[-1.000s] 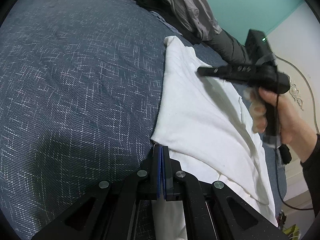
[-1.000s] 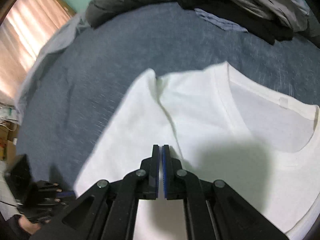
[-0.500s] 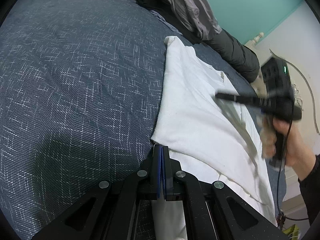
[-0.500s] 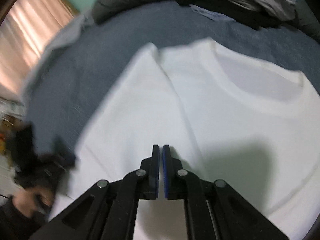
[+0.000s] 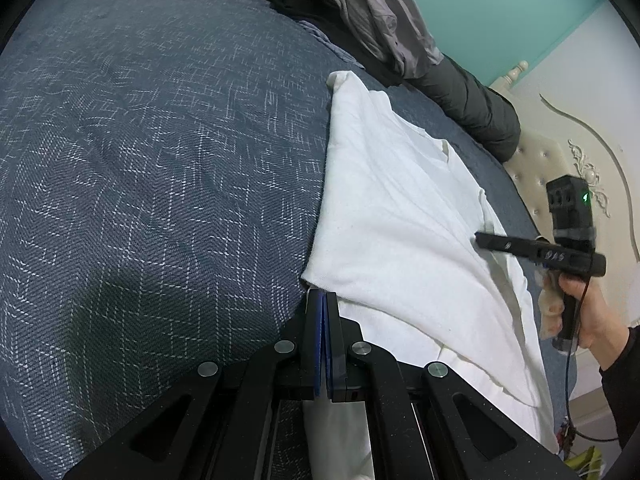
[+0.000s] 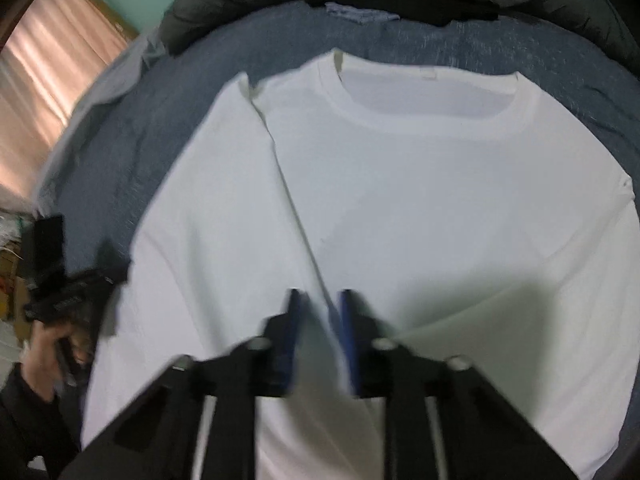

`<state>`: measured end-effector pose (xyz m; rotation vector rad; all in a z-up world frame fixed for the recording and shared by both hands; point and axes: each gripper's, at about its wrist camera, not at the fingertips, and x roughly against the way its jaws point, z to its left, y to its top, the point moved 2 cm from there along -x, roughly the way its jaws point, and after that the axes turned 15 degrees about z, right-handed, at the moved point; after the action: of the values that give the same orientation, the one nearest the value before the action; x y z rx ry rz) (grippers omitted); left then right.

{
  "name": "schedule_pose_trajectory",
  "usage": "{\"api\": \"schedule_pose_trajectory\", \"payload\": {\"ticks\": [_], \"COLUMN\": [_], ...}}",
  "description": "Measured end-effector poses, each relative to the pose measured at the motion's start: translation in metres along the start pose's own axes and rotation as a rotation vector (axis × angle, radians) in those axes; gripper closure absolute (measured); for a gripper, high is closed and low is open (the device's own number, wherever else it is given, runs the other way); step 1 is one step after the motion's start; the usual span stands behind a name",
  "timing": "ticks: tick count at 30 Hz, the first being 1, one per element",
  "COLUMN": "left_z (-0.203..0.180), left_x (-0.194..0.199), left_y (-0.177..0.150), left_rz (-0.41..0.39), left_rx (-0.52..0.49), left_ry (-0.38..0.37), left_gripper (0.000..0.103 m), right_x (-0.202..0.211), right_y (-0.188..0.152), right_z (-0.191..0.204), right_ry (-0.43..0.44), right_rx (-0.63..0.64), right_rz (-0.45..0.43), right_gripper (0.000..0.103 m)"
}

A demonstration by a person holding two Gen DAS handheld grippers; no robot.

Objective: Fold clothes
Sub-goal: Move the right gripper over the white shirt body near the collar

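Now a white T-shirt (image 6: 420, 200) lies flat on the blue bedspread (image 5: 160, 160), collar away. Over its unfolded side, the right gripper (image 6: 318, 304) is opening, nothing between its jaws. At the folded edge, the left gripper (image 5: 321, 298) is pressed together.

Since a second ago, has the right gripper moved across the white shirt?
Yes. In the left wrist view the right gripper has slid from near the shirt's collar toward its right edge, away from the dark clothes pile; its jaws are opening.
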<state>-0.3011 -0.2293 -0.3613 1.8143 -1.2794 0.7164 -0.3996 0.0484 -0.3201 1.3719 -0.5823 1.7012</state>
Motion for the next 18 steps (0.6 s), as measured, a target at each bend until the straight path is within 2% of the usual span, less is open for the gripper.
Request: {"api": "schedule_pose_trajectory", "payload": {"ticks": [1,5,9,12,14,16,18], "left_z": [0.000,0.000,0.000,0.000,0.000,0.000,0.000], "left_x": [0.000,0.000,-0.001,-0.001,-0.001,-0.001,-0.001], "left_y": [0.000,0.000,0.000,0.000,0.000,0.000,0.000], "left_rz": [0.000,0.000,0.000,0.000,0.000,-0.001,-0.001], "left_rx": [0.000,0.001,0.001,0.003,0.001,0.001,0.001], "left_ry": [-0.001,-0.003,-0.004,-0.006,-0.006,-0.005,-0.004], "left_gripper": [0.103,0.103,0.103,0.103,0.103,0.103,0.103], "right_x": [0.001,0.020,0.015,0.021,0.019,0.011,0.004], "right_y": [-0.002,-0.003,-0.001,-0.005,-0.008,-0.010,-0.010], "right_z": [-0.003,-0.013,-0.023,-0.024,-0.020,-0.016,-0.013], "right_ry": [0.011,0.032,0.007,0.109,0.130,0.117,0.119], "right_rx": [-0.017,-0.065,-0.101,-0.102,-0.084,-0.069,-0.063], "right_rz": [-0.012,-0.117,-0.100,-0.127,-0.104,-0.076,-0.059], "right_gripper": [0.101,0.103,0.103,0.102,0.096,0.081,0.081]}}
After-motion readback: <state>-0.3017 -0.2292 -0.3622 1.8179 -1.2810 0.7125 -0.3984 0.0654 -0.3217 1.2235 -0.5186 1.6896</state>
